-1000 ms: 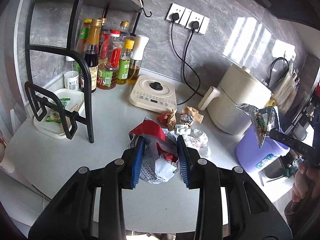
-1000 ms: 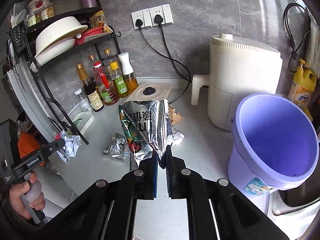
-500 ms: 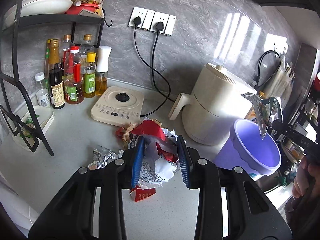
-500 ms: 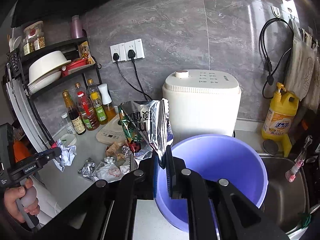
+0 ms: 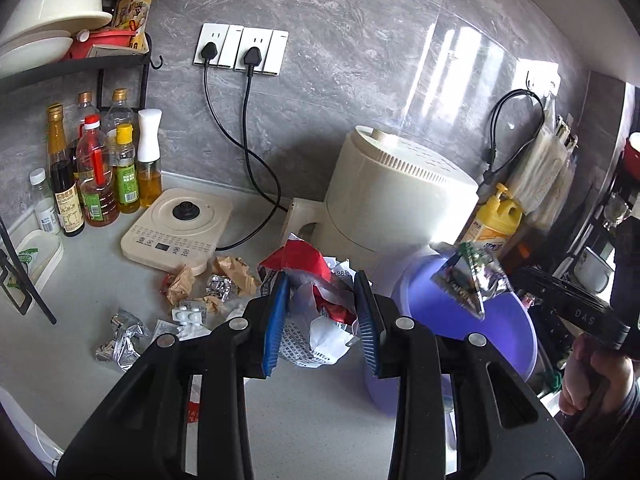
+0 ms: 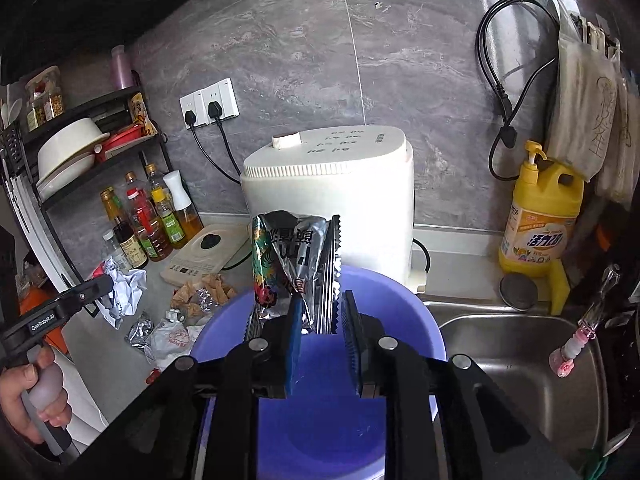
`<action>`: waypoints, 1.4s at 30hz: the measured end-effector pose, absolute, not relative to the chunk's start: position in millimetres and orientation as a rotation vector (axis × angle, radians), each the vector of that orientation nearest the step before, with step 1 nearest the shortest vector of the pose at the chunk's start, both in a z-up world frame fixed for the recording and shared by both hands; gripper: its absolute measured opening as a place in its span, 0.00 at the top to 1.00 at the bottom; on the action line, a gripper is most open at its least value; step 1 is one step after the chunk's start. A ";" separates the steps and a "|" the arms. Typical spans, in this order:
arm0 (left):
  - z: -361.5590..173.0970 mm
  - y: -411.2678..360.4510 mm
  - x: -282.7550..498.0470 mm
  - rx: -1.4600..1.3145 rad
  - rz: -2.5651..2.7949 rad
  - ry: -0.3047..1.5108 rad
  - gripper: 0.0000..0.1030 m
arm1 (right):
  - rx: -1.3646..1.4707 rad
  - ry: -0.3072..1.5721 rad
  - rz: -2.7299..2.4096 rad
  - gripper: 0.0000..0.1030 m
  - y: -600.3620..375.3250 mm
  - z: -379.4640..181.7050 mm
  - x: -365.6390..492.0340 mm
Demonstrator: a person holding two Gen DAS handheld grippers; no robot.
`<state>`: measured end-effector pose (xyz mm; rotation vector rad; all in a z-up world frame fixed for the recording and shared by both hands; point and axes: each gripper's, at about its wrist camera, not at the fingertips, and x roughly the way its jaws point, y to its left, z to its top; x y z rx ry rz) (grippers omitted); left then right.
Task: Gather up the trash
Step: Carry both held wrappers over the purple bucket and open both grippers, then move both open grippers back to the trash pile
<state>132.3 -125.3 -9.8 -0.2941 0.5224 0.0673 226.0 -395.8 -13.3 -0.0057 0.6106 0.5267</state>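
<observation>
We have the silver snack wrapper (image 6: 298,264) hanging directly above the mouth of the purple bucket (image 6: 400,300), and the right claw (image 6: 320,336) stands parted around its lower edge, the blue pads (image 6: 294,344) no longer squeezing the foil, so we judge that the wrapper is being let go; whether it still clings to the left pad we cannot tell. To do this step well, we should keep the claw centred over the bucket opening, spread the pads fully, and give a small shake if the light foil sticks, because such a wrapper may drift and catch on the rim instead of falling in. The left claw (image 5: 320,320) is clenched on a crumpled wad of red and white paper (image 5: 316,308), carried above the worktop (image 5: 80,292) just beside the bucket; it should wait until the right claw withdraws, then move over the opening so the two tools do not collide. On the worktop more trash remains: brown paper scraps (image 5: 232,276), crushed foil pieces (image 5: 124,338) and a white wrapper (image 6: 172,338), near the cream induction plate (image 5: 180,228). Behind the bucket stands the cream air fryer (image 6: 328,200), and to the right lie the steel sink (image 6: 520,352) and a yellow detergent bottle (image 6: 538,228).
</observation>
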 end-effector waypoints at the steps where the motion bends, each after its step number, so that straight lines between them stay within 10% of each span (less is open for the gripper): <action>1: -7.8 -131.4 136.1 -0.289 0.059 0.522 0.68 | 0.000 0.606 0.531 0.58 -400.3 -13.7 226.5; 16: 6.7 -227.9 188.4 -0.209 -0.130 0.562 0.64 | 0.083 0.610 0.495 0.58 -474.3 -17.9 220.6; 23: 11.0 -240.0 177.2 -0.150 -0.174 0.559 0.26 | 0.095 0.626 0.502 0.57 -478.6 -26.3 216.4; 30: 10.2 -191.6 153.9 -0.165 -0.115 0.550 0.09 | 0.158 0.626 0.504 0.42 -458.9 -27.2 206.7; 42: 12.6 -72.5 98.8 -0.203 -0.011 0.513 0.07 | 0.122 0.541 0.500 0.07 -351.8 -12.3 164.9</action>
